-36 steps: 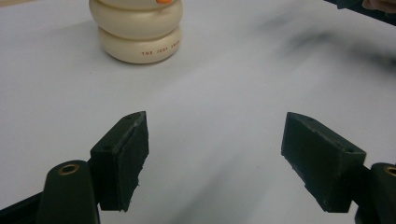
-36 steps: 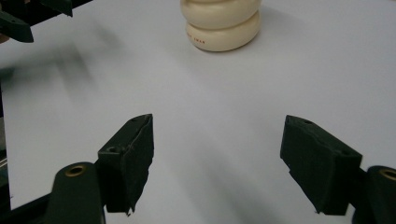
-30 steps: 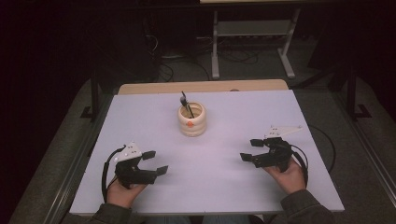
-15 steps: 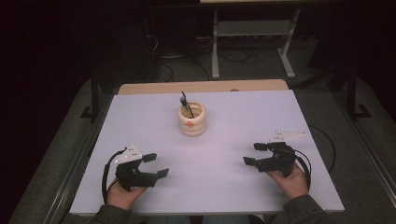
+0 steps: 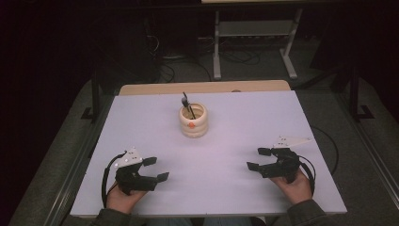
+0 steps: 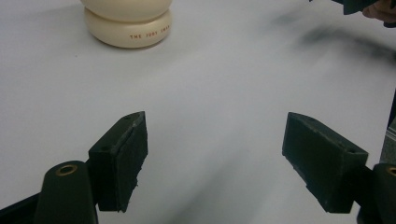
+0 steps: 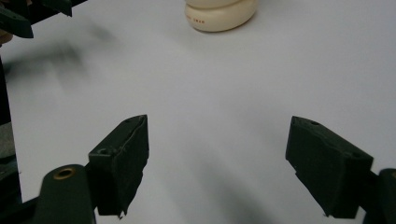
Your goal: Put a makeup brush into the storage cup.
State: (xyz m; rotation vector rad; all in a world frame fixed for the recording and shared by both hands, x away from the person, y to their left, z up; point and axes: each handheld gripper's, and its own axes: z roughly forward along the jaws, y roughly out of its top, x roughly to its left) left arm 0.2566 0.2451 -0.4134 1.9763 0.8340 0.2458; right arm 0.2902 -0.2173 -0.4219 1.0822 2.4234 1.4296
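Cream pot (image 5: 193,121) w/ tool (image 5: 187,104) mid-table, well apart from L gripper (image 5: 154,169) & R gripper (image 5: 258,159), both spread, empty; approach tool slow, from above.

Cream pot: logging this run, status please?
Left tool open, right tool open, both empty. Cream pot upright mid-table, dark stick inside. Path clear.

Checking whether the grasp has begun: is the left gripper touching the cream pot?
Apart. The high view shows bare white table between the left gripper and the cream pot; its jaws stand open and empty.
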